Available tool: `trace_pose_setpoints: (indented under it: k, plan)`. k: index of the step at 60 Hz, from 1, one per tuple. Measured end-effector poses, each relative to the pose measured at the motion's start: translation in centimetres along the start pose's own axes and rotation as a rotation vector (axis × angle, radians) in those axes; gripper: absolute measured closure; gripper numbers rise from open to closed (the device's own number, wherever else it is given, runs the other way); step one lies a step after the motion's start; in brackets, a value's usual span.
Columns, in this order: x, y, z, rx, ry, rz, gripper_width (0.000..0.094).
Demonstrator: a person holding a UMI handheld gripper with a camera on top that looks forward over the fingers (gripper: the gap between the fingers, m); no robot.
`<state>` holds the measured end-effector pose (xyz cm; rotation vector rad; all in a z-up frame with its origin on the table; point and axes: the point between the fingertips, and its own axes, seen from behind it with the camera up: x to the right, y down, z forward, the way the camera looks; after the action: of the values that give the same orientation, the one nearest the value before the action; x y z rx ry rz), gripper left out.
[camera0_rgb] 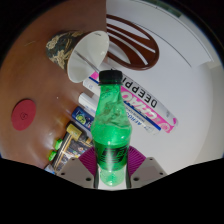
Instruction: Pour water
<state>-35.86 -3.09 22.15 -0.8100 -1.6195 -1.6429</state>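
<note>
A green plastic bottle (112, 125) with a black cap and a dark label stands upright between my fingers. My gripper (112, 162) is shut on the bottle, with the magenta pads (86, 158) pressing its lower body from both sides. Just beyond the bottle's cap lies a white paper cup (88, 50), tilted on its side with its mouth facing the bottle. The bottle hides the table right behind it.
A flat box printed DEEPP (150, 108) lies right of the bottle. A small colourful packet (72, 135) and a red round thing (25, 113) lie to the left on the brown table (40, 80). A patterned crumpled object (62, 42) sits beyond the cup. A white surface (180, 70) spreads right.
</note>
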Motion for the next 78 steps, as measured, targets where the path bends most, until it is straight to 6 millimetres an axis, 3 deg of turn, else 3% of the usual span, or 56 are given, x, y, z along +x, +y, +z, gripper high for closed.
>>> trace_pose_setpoints:
  k: [9, 18, 35, 43, 52, 58, 70, 78]
  plan:
    - [0.0, -1.0, -0.1, 0.010, -0.017, -0.005, 0.0576]
    - [-0.2, 0.1, -0.4, -0.003, -0.068, 0.137, 0.0575]
    - [-0.3, 3.4, -2.9, -0.072, -0.241, 0.923, 0.0576]
    - [-0.9, 3.2, -3.8, -0.067, -0.282, 1.268, 0.0574]
    - [-4.6, 1.4, -4.2, -0.087, -0.376, 1.682, 0.0576]
    - [-7.6, 0.1, -3.9, -0.091, -0.401, 1.852, 0.0576]
    - [-12.4, -2.2, -3.4, -0.114, -0.437, 2.039, 0.0575]
    - [-14.4, -3.5, -3.7, -0.132, -0.452, 2.115, 0.0574]
